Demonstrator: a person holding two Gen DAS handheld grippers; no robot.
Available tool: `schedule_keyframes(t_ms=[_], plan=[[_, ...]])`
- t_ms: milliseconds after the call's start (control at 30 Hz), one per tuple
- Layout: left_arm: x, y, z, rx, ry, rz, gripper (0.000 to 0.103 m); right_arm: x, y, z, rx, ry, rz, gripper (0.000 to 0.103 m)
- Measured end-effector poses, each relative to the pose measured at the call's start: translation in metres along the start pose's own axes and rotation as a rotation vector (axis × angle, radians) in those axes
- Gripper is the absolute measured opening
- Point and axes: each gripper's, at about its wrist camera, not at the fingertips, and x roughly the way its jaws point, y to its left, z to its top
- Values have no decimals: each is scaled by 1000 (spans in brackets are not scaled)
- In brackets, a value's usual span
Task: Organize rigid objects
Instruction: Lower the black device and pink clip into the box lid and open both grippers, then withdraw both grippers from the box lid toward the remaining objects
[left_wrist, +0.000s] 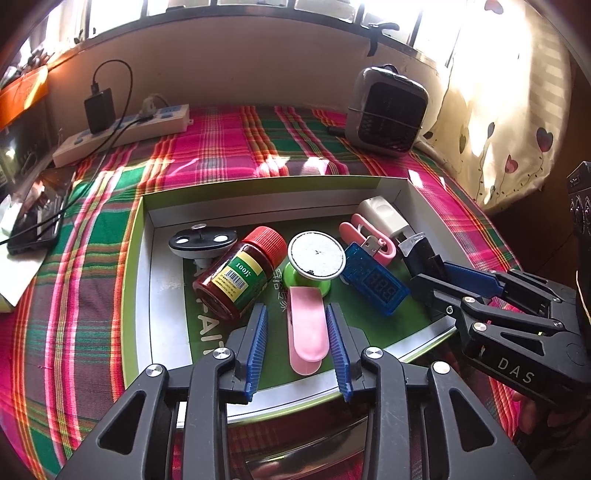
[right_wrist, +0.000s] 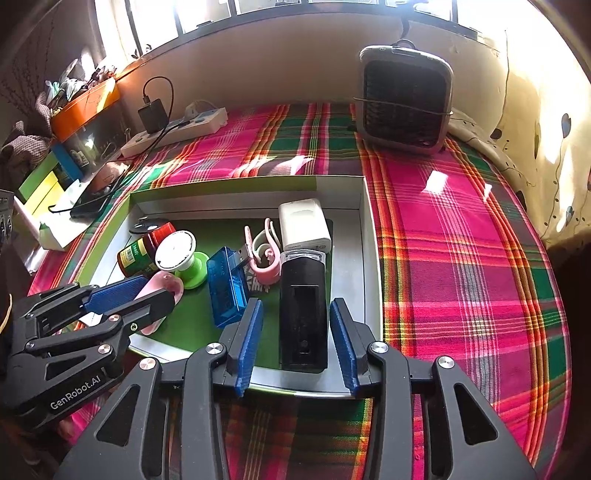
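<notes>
While unclamped: pink clip (left_wrist: 306, 325); black case (right_wrist: 303, 314)

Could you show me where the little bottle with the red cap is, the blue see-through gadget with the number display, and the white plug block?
red-capped bottle (left_wrist: 236, 277): left wrist view, on its yellow-green label.
blue gadget (right_wrist: 226, 291): right wrist view, mid-body.
white plug block (right_wrist: 303, 225): right wrist view, on its top face.

bottle (left_wrist: 242, 275) left of clip (left_wrist: 308, 328) in tray (left_wrist: 258, 188), fan (left_wrist: 388, 110) behind tray
</notes>
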Motion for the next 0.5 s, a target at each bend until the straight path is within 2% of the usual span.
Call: schedule_keyframes(t_ms=[500], plan=[[-28,-6,-8,18,-49,8,33,-17,-1,-8,27,-36,-6,43]])
